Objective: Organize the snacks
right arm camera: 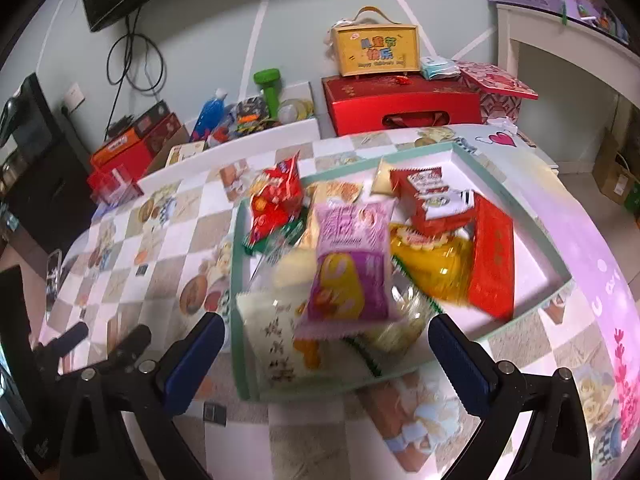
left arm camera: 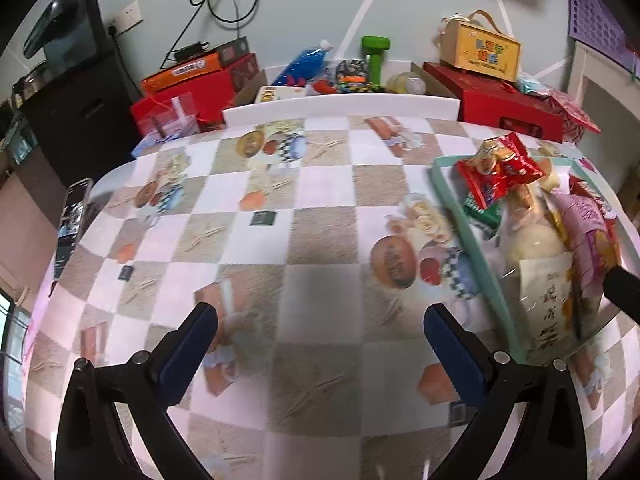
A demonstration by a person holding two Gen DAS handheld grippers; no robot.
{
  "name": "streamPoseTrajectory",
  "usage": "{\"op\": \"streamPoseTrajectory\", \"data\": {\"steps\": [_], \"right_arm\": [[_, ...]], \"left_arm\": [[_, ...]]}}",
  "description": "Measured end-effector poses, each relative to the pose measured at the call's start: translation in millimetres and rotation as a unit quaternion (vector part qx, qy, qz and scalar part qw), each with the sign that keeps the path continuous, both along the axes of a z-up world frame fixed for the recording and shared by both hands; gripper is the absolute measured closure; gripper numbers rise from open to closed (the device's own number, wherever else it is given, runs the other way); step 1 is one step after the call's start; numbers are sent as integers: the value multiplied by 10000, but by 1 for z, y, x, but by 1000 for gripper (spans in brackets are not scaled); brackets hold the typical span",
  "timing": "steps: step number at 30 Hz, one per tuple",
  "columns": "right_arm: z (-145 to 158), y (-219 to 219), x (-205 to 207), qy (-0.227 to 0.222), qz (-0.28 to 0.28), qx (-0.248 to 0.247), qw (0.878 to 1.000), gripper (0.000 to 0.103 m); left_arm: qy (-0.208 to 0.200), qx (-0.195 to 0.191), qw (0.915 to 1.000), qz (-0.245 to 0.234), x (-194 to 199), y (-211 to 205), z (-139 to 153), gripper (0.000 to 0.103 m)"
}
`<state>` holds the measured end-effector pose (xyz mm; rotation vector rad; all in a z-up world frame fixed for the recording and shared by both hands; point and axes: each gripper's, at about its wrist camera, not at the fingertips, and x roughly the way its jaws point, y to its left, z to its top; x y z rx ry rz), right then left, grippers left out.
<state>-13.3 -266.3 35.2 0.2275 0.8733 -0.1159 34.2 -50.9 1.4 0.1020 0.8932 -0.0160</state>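
A mint-rimmed white tray (right arm camera: 532, 240) on the checked tablecloth holds several snack packs: a purple pack (right arm camera: 350, 264) on top, a red pack (right arm camera: 276, 200), a yellow pack (right arm camera: 432, 260), a red box (right arm camera: 494, 256), a red-white pack (right arm camera: 436, 200) and a clear bag with white snacks (right arm camera: 276, 344). My right gripper (right arm camera: 326, 344) is open and empty, just in front of the tray's near edge. My left gripper (left arm camera: 320, 334) is open and empty over bare tablecloth, left of the tray (left arm camera: 476, 240). The left gripper also shows at the lower left of the right wrist view (right arm camera: 104, 340).
A phone (left arm camera: 72, 216) lies near the table's left edge. Behind the table stand red gift boxes (right arm camera: 400, 104), a yellow carry box (right arm camera: 376, 50), a green dumbbell (right arm camera: 270, 88), a blue bottle (right arm camera: 208, 114) and a white crate (left arm camera: 340, 108). The table's right edge curves close to the tray.
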Motion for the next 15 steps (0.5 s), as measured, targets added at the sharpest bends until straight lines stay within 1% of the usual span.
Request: {"op": "streamPoseTrajectory", "data": {"steps": [10,15], "right_arm": [[-21,19,-19,329,150,-181,9992,0],[-21,25,-20,321,218,-237,9990,0]], "left_arm": [[164,-32,9997,173,-20,18,-7,0],[174,-17,9997,197,-23,22,-9,0]]}}
